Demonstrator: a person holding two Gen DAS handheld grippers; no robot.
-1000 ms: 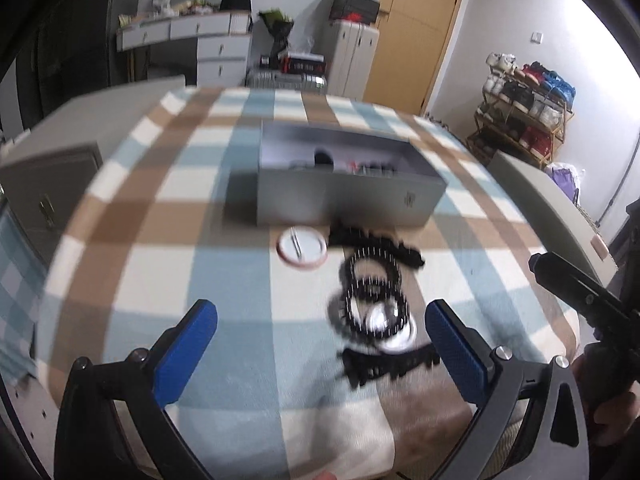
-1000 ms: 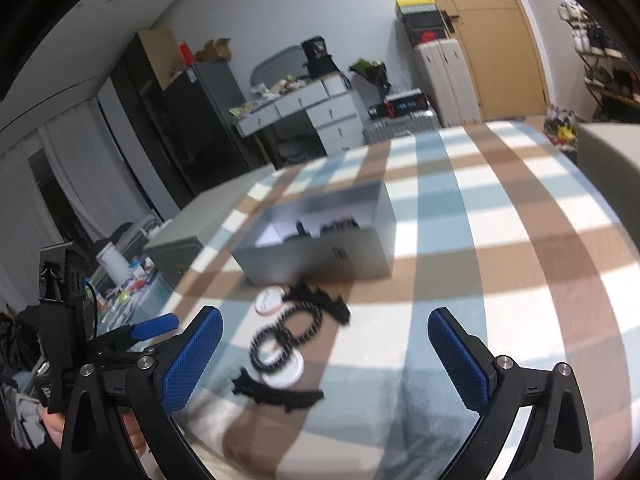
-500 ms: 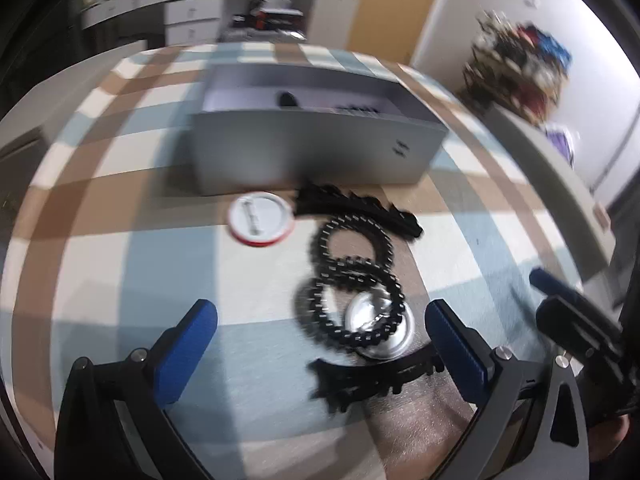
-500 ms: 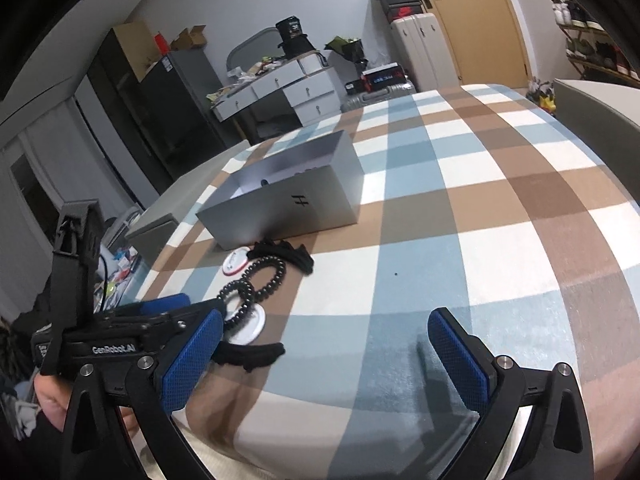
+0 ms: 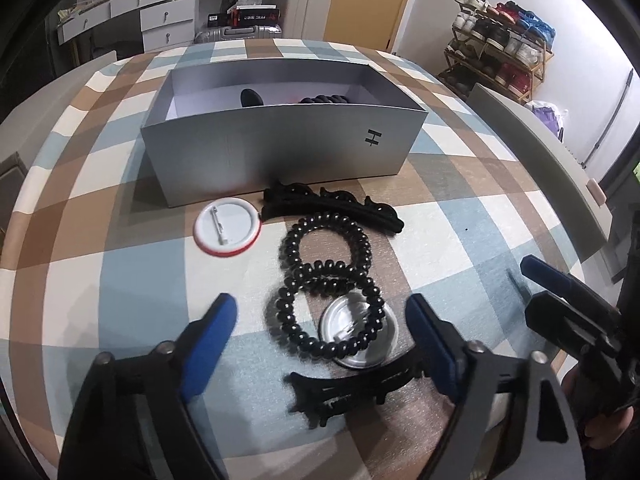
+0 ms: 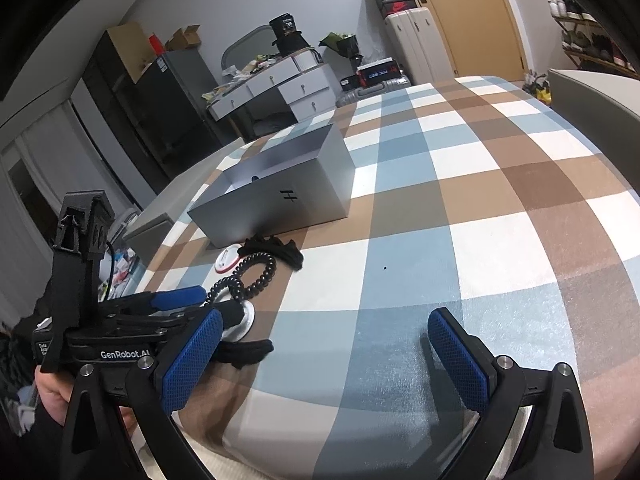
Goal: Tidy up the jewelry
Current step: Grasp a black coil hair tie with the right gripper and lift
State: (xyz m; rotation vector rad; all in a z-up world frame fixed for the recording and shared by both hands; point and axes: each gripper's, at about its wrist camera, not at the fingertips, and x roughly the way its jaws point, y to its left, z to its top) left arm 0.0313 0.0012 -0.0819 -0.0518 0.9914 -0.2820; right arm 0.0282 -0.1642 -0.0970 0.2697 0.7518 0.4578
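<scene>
Checked cloth (image 5: 120, 280) in brown, blue and white covers the table; bedroom clutter sits behind in both views. Left gripper (image 5: 320, 332) points steeply down, jaws closing, blue pads still clear on either side of the lower loop of a black coil tie (image 5: 326, 280), nothing pinched yet. That loop lies across a silver badge (image 5: 360, 336) at lower centre of the left view; a black claw clip (image 5: 352, 394) lies just below it, near the right pad. Right gripper (image 6: 324, 356) spread wide over bare cloth at lower centre of its own view, holding nothing; its tips also show at the right edge of the left view. Outward: the tie's upper loop is just beside a second black clip (image 5: 332, 210), with a red-rimmed white badge (image 5: 227, 232) to its left. Grey box (image 5: 280, 152) stands open at upper centre, touching or nearly touching the second clip; dark items already inside, too hidden to name. Judgement: early-to-middle stage, five pieces still loose on the cloth. Step in hand: grasping the coil tie. Next move calls for closing on the coil alone, without catching the silver badge under it or the claw clip, then lifting clear and carrying it over the box's near wall to drop it inside.
</scene>
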